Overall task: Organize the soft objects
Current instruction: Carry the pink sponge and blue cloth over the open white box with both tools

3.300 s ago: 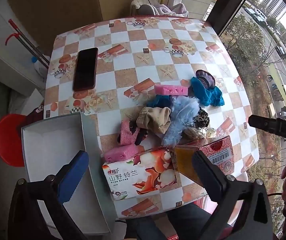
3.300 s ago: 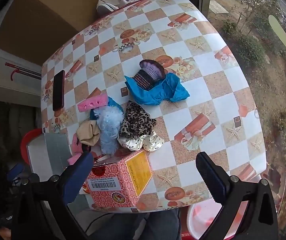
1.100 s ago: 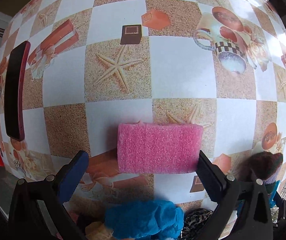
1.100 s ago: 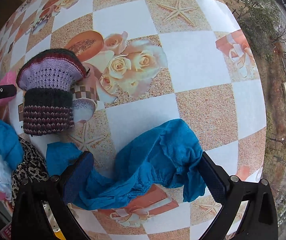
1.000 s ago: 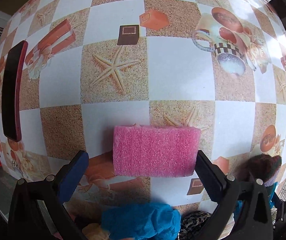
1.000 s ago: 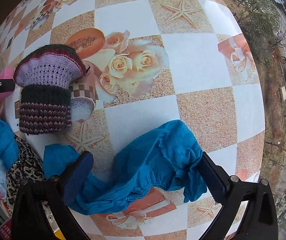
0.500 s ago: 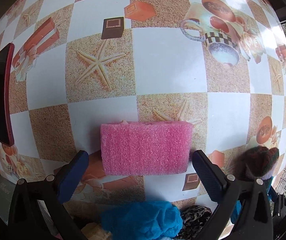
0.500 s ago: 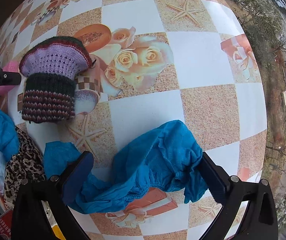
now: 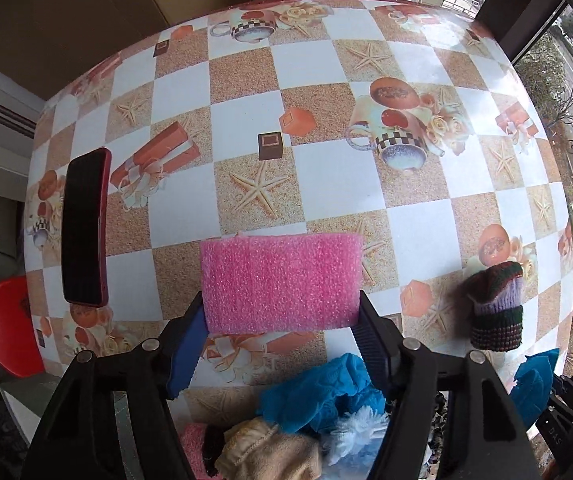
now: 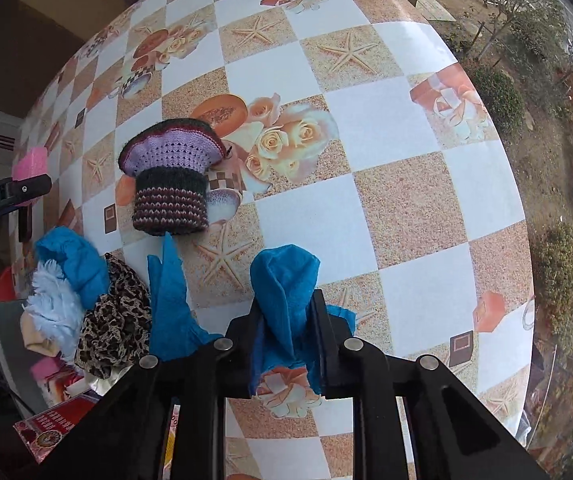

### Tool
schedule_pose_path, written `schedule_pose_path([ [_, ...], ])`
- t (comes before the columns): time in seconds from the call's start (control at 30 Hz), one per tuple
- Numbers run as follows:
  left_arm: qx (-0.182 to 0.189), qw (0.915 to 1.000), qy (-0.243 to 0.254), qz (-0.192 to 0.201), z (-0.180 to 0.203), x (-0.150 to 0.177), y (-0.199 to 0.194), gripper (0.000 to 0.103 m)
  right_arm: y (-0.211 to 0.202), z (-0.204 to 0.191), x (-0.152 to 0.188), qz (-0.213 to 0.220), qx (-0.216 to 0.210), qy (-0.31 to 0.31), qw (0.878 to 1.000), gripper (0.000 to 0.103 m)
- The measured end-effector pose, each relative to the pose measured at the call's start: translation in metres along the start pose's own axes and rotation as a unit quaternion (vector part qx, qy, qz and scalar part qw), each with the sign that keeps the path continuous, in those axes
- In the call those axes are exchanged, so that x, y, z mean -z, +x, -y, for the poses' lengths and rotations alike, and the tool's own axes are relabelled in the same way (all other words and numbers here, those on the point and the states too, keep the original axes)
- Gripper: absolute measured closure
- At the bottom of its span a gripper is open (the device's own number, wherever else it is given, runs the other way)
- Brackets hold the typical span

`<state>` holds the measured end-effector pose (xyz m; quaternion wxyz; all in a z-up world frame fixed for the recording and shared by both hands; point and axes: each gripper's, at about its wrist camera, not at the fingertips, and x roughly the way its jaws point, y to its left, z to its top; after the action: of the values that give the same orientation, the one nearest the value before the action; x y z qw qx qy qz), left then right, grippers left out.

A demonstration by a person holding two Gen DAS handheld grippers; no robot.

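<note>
Two items are now being gripped where both lay loose a second ago: left gripper (image 9: 280, 326) jaws closing on the pink foam block (image 9: 280, 282), right gripper (image 10: 286, 334) pinching the blue cloth (image 10: 284, 304) tight. Both are rising clear of the table (image 9: 326, 92), likely heading for sorting.
</note>
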<state>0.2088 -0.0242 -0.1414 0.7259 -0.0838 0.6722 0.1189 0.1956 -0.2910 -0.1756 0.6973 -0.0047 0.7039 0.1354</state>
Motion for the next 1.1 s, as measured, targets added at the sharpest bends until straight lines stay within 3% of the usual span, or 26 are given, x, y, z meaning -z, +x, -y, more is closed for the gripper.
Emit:
schedule_pose_path([
  [0.27, 0.007, 0.9991, -0.007, 0.040, -0.045, 0.058, -0.057, 0.031, -0.054, -0.009, 0.017, 0.019, -0.037, 0.008, 0.999, 0.081],
  [0.53, -0.022, 0.9969, 0.051, 0.056, -0.058, 0.135, -0.086, 0.031, -0.086, -0.069, 0.040, 0.032, -0.046, -0.033, 0.998, 0.081],
  [0.7, -0.016, 0.9938, 0.085, 0.070, -0.064, 0.178, -0.105, 0.031, -0.110, -0.093, 0.066, 0.053, -0.042, -0.047, 0.997, 0.081],
  [0.87, -0.009, 0.9904, 0.105, 0.090, -0.074, 0.207, -0.123, 0.031, -0.137, -0.124, 0.091, 0.085, -0.039, -0.056, 0.994, 0.081],
  [1.1, -0.006, 0.9880, 0.107, 0.112, -0.097, 0.235, -0.141, 0.031, -0.150, -0.185, 0.125, 0.088, -0.059, -0.096, 0.990, 0.081],
])
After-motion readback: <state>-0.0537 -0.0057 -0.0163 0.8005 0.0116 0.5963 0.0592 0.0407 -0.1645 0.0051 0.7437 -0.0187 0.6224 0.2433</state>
